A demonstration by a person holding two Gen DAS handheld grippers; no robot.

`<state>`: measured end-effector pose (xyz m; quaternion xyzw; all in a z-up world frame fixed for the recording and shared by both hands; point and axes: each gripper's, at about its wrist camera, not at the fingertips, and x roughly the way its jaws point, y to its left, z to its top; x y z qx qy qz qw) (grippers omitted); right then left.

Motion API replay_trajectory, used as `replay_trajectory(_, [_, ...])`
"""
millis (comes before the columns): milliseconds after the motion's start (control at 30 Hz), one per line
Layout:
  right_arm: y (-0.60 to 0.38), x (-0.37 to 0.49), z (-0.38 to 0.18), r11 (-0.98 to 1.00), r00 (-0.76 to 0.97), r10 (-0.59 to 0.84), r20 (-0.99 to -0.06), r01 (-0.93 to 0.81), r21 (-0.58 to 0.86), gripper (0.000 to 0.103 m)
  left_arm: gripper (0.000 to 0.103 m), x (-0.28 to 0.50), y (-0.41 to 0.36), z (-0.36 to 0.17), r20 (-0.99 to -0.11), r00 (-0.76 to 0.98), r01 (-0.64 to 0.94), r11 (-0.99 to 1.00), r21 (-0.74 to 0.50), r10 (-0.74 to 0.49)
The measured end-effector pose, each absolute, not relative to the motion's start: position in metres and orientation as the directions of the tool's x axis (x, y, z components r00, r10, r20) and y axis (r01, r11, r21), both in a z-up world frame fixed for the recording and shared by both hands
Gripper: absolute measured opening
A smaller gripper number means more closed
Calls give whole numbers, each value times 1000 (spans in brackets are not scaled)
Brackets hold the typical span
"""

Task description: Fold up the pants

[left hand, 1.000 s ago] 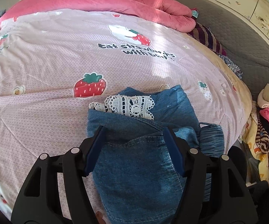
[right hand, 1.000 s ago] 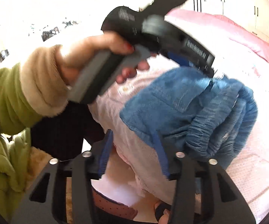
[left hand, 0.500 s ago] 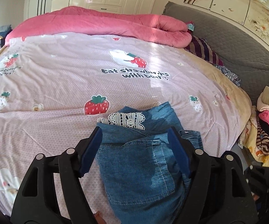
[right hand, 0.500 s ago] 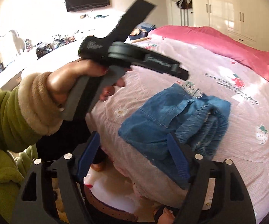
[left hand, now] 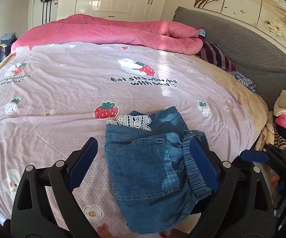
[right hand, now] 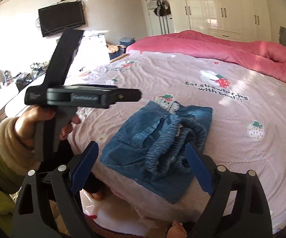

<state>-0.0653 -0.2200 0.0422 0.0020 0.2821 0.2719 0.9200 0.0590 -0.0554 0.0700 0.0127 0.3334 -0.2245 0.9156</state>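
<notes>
Both the left gripper [left hand: 143, 162] and right gripper [right hand: 141, 168], jaws just spread wide, grip nothing; lift clear without snagging the folded denim pants [left hand: 153, 170] on the bed [left hand: 63, 91].

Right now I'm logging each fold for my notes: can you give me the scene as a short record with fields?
garment: denim pants, folded into a compact bundle
detail: white lace trim showing at the far edge
surface: pink strawberry-print bedsheet, bundle near the edge
left tongs: jaws have just been opening, not gripping
right tongs: jaws have just been opening, not gripping
background: pink duvet along the far side
</notes>
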Motion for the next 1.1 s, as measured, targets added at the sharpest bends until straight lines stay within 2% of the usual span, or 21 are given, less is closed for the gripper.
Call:
replay_trajectory(267, [-235,-46,29,894,706,442,-554,-400,204,93,93,51,-53,64,-621,686,412,906,-97,-378])
replay_trajectory(667, [-235,-8,3,926,679,377,-630,-296,234,95,93,62,-44,26,-679,641,390,914,-114,-358])
replay_trajectory(900, [-239,13,-12,931,658,364,-659,-244,271,95,93,68,-40,2,-712,605,380,915,-136,-357])
replay_trajectory(1100, [-243,27,-23,908,631,415,-655,-239,345,95,93,72,-41,-8,-719,586,385,909,-160,-374])
